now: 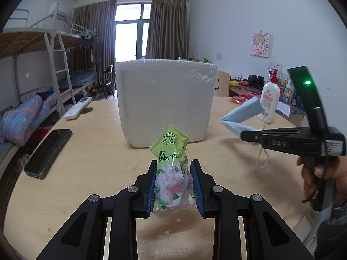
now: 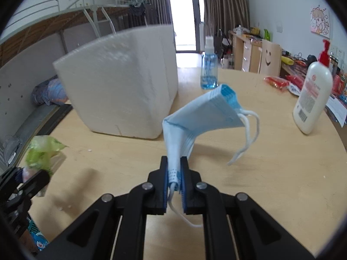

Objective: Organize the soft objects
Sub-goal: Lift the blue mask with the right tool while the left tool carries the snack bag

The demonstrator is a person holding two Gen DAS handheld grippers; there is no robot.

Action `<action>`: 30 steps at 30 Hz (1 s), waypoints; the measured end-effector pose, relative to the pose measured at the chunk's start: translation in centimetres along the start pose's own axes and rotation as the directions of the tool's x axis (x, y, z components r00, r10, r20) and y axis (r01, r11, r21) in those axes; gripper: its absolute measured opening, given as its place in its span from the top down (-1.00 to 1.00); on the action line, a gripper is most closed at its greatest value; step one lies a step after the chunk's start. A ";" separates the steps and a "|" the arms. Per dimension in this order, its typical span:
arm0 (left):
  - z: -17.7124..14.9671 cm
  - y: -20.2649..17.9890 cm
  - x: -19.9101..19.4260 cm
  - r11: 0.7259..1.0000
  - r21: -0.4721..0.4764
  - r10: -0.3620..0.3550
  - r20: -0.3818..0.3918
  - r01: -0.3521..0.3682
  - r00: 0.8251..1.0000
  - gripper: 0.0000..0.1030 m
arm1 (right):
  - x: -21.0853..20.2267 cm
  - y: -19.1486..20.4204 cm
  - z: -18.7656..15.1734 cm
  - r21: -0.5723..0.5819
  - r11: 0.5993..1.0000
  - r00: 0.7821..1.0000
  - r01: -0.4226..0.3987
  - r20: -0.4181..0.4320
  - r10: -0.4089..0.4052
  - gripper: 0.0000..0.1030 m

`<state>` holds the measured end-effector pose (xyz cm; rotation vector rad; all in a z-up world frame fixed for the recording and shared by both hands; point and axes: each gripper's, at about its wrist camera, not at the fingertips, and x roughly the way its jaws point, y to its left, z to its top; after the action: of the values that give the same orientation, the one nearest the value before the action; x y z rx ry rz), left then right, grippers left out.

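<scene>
Left wrist view: the tissue pack (image 1: 171, 169) is clamped between the narrowly parted jaws of the left gripper (image 1: 173, 186), above the table (image 1: 91, 162) before the foam box (image 1: 164, 99); the mask (image 2: 195, 117) is pinched in the closed right gripper (image 2: 174, 173), clear of the table.

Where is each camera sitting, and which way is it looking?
Left wrist: rides on the left gripper, looking across the table at the foam box; its fingers clamp the tissue pack, and the person's right hand shows.
Right wrist: rides on the right gripper, which is pinching the face mask, facing the foam box.
Shared: table, foam box, lotion bottle, tissue pack, face mask, both grippers.
</scene>
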<state>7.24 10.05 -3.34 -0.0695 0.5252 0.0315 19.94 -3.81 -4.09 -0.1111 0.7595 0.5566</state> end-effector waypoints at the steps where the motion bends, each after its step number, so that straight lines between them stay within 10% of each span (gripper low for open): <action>1: 0.0 -0.1 -0.1 1.000 0.002 0.000 0.003 0.000 1.000 0.39 | -0.4 0.1 -0.1 -0.006 1.000 1.000 -0.003 0.010 0.003 0.76; 30: -0.1 -3.7 -4.5 0.995 0.087 0.047 0.086 -0.055 0.995 0.40 | -9.1 1.1 -5.3 -0.034 0.994 0.980 -0.104 0.167 0.108 0.76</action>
<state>3.45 6.32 -0.96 0.0325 0.4438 0.0608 10.74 -8.37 -1.68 -0.0461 0.5955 0.6689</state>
